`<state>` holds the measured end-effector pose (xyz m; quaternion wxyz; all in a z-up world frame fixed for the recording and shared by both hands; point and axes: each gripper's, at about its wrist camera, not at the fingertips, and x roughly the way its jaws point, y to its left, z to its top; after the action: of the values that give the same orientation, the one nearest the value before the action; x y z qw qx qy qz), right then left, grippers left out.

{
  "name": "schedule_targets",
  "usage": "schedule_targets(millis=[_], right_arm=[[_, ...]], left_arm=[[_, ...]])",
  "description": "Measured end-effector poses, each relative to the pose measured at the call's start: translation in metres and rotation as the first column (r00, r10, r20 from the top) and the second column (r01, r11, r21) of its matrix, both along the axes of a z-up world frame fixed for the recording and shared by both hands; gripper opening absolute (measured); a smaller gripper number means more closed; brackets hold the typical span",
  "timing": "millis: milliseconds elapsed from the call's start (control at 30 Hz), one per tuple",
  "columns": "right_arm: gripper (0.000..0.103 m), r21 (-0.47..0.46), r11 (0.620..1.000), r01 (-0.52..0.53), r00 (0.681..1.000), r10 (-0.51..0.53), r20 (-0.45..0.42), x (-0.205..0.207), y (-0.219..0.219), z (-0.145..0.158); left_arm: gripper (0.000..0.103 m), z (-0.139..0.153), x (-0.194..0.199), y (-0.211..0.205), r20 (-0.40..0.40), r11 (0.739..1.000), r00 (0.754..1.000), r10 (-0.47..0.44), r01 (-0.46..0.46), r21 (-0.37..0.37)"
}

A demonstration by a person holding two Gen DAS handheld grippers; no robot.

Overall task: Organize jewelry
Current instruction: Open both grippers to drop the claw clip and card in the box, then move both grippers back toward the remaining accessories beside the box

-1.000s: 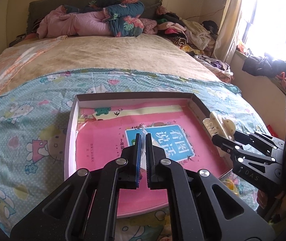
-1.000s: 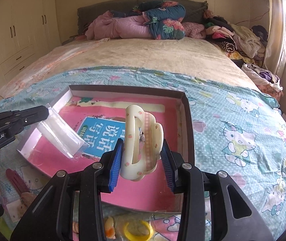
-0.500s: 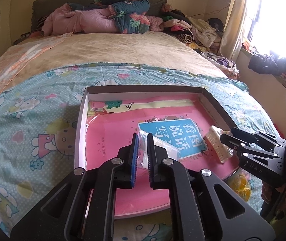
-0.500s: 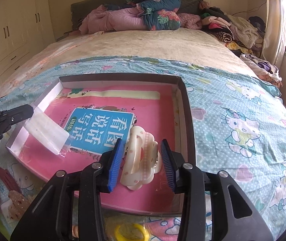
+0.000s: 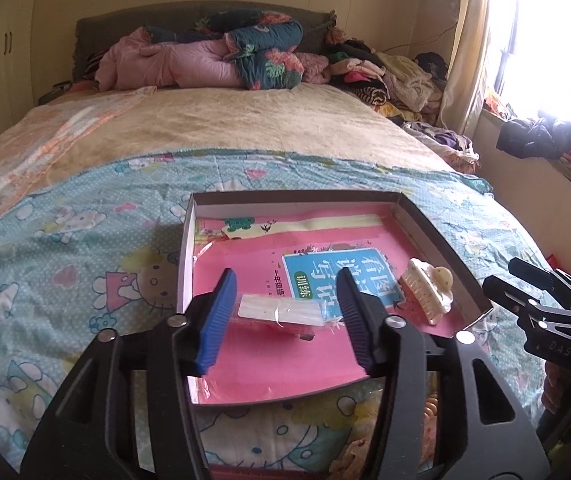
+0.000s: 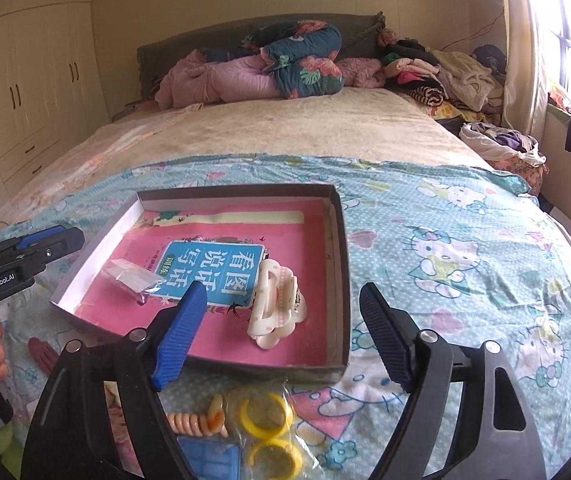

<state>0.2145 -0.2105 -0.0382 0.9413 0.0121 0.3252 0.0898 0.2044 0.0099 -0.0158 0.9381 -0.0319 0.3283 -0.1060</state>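
both grippers [image 5: 283, 316] [image 6: 281, 332] spread above tray [image 6: 341, 280].

A shallow box [image 6: 339, 240] lies on the bed [image 6: 465, 248], toward its near end. A book [image 6: 213, 266] lies flat inside the box and fills its floor. On the book's near right part rests a hair claw clip [image 6: 275, 304], close to the box's right wall. A small plastic packet [image 6: 133, 274] lies on the book's near left part, well apart from the clip. In front of the box, on the bed, lie a bag of rings [image 6: 269, 436] and, just left of it, a coiled hair tie [image 6: 189, 422]. Rolled quilts [image 6: 253, 68] are piled at the far end of the bed, with a heap of clothes [image 6: 441, 72] to their right.
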Motion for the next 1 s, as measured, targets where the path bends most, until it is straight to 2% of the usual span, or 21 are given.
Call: schedule_targets(millis=[233,400,1000], right_arm=[[0.085,0.022,1.0,0.013,0.998,-0.014,0.055,-0.029,-0.009,0.021],[0.089,0.033,0.999,0.017,0.997,-0.019,0.08,-0.048,-0.012,0.03],[0.09,0.032,0.999,-0.009,0.995,0.006,0.104,-0.086,-0.005,0.039]], left_arm=[[0.077,0.024,-0.025,0.002,0.076,1.0,0.997,0.013,-0.012,-0.008],[0.091,0.035,-0.043,0.001,0.118,1.0,0.993,0.014,-0.013,-0.005],[0.092,0.036,-0.084,0.011,0.153,1.0,0.988,0.023,-0.023,-0.001]])
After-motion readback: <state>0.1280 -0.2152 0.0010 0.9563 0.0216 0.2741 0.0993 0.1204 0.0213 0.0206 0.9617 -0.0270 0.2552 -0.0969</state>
